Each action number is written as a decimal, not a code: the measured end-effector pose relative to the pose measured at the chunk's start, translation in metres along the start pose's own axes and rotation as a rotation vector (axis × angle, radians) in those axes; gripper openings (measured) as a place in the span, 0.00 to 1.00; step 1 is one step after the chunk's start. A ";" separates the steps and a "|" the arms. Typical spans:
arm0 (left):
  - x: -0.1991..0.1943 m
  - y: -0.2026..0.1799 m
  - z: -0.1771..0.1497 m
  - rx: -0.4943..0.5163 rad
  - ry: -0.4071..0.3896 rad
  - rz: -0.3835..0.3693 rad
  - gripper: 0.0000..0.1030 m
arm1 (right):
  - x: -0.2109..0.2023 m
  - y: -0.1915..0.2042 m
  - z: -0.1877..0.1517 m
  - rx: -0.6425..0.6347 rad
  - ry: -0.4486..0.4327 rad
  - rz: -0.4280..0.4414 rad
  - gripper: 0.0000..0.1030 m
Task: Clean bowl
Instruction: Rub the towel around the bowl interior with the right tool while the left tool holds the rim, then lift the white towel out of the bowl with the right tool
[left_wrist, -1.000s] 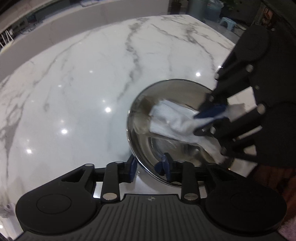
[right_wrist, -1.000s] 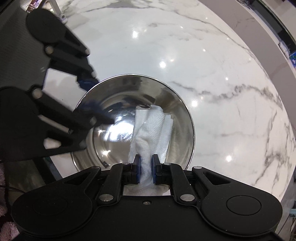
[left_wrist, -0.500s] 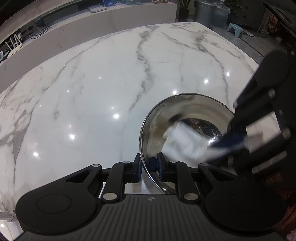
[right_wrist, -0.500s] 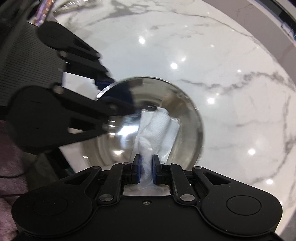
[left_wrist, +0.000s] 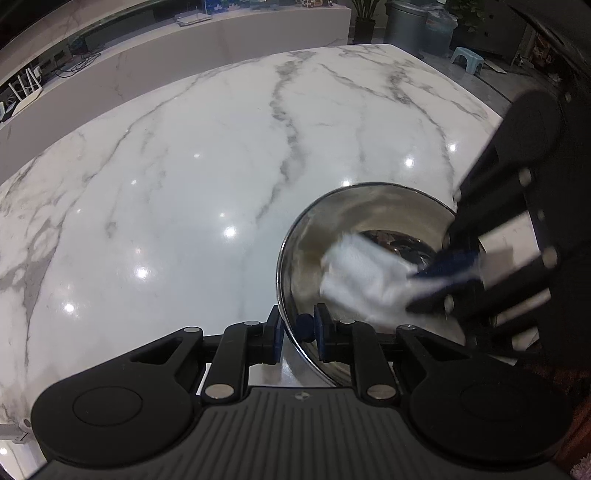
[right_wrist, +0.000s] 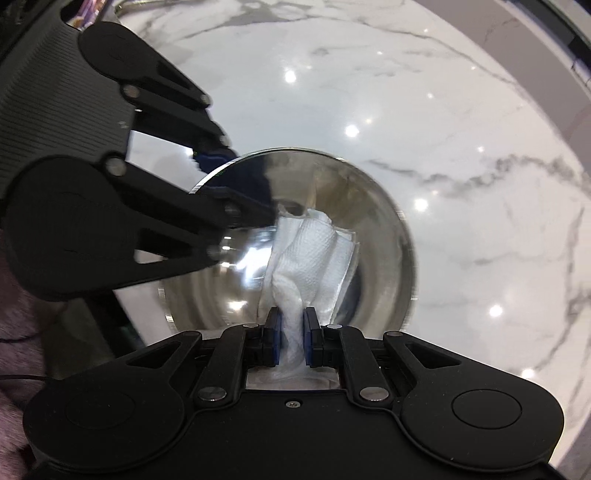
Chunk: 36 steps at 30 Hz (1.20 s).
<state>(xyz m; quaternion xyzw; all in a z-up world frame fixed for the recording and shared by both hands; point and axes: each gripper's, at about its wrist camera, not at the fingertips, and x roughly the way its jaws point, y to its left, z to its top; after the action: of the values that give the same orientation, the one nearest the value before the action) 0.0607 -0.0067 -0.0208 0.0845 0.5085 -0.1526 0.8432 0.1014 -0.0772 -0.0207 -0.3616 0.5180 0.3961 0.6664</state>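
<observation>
A shiny steel bowl (left_wrist: 373, 210) is tilted above the white marble table (left_wrist: 184, 166). My left gripper (left_wrist: 298, 334) is shut on the bowl's near rim. My right gripper (right_wrist: 292, 334) is shut on a white paper towel (right_wrist: 314, 251) and presses it against the bowl's (right_wrist: 384, 229) inner wall. A brownish smear shows on the wall beside the towel (left_wrist: 365, 273). In the left wrist view the right gripper (left_wrist: 443, 275) reaches in from the right. In the right wrist view the left gripper (right_wrist: 218, 173) grips the rim at the left.
The marble table (right_wrist: 461, 110) spreads wide around the bowl. A low white ledge (left_wrist: 184, 48) runs behind it. A bin (left_wrist: 406, 22) and a small blue stool (left_wrist: 467, 55) stand on the floor at the far right.
The left gripper has closed tighter on the rim and the bowl has shifted right in its view. The towel has slid across the bowl's inner wall.
</observation>
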 end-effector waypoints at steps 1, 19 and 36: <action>0.000 0.000 0.000 0.002 -0.001 0.000 0.15 | 0.000 -0.001 0.001 0.001 -0.004 -0.013 0.09; 0.003 0.000 0.003 -0.019 0.000 -0.005 0.16 | -0.056 0.004 -0.007 0.025 -0.137 -0.145 0.08; 0.000 0.002 0.004 -0.100 -0.043 0.033 0.17 | -0.104 -0.050 -0.094 0.510 -0.476 0.056 0.09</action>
<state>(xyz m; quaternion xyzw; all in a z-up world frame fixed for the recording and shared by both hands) 0.0644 -0.0058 -0.0188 0.0472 0.4956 -0.1150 0.8596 0.0927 -0.1983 0.0657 -0.0666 0.4399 0.3455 0.8263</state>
